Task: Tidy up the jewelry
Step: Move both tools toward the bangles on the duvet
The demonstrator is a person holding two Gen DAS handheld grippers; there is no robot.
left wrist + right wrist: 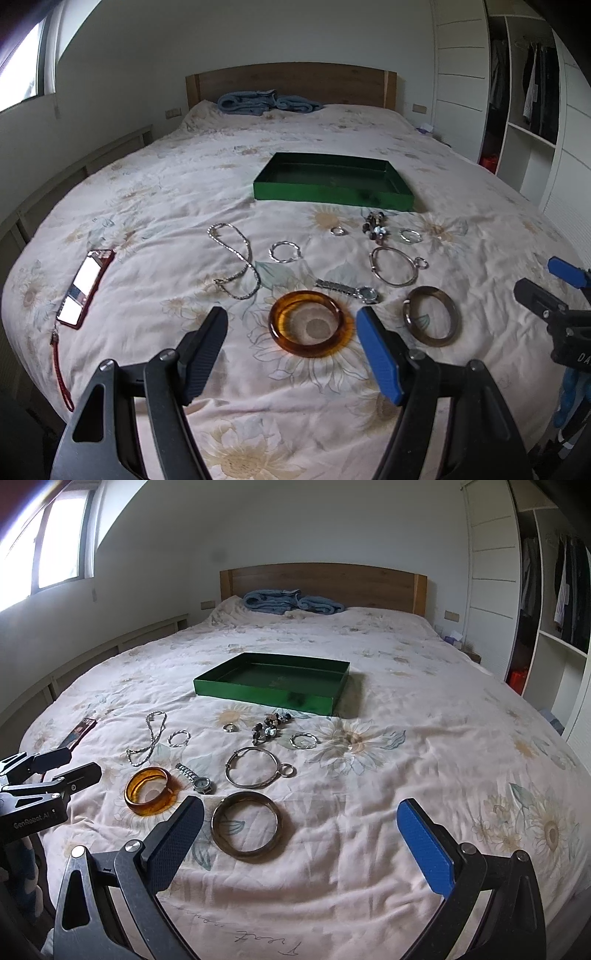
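Far left on the bed [155,192] I see a small red mirror case [85,286], lying open with a red strap trailing toward the bed's edge. Right of it, a silver chain necklace [236,258] curls loosely on the flowered cover, and just beyond that sits a small twisted silver ring-shaped bangle [284,252].

My left gripper [291,332] hangs just above the cover with its jaws spread wide and nothing between them. The amber bangle [309,324] lies flat in line with that gap, its right rim just beside the blue finger in the picture. Behind the bangle a silver wristwatch [349,290] lies face up, strap stretched to the left.

Further back, a small silver ring [338,231] rests near a dark beaded bracelet [376,225], and another small twisted hoop [410,235] lies right of the beads. The green tray [332,192] stands behind all of these, near the middle of the bed; I see nothing inside it.

A thin silver bangle [251,770] with a little ring beside it lies in front of the beads. Nearer, a dark grey-brown bangle [245,825] lies flat just beside the black finger of my right gripper [299,818], whose jaws also stand wide apart, holding nothing, over bare cover.
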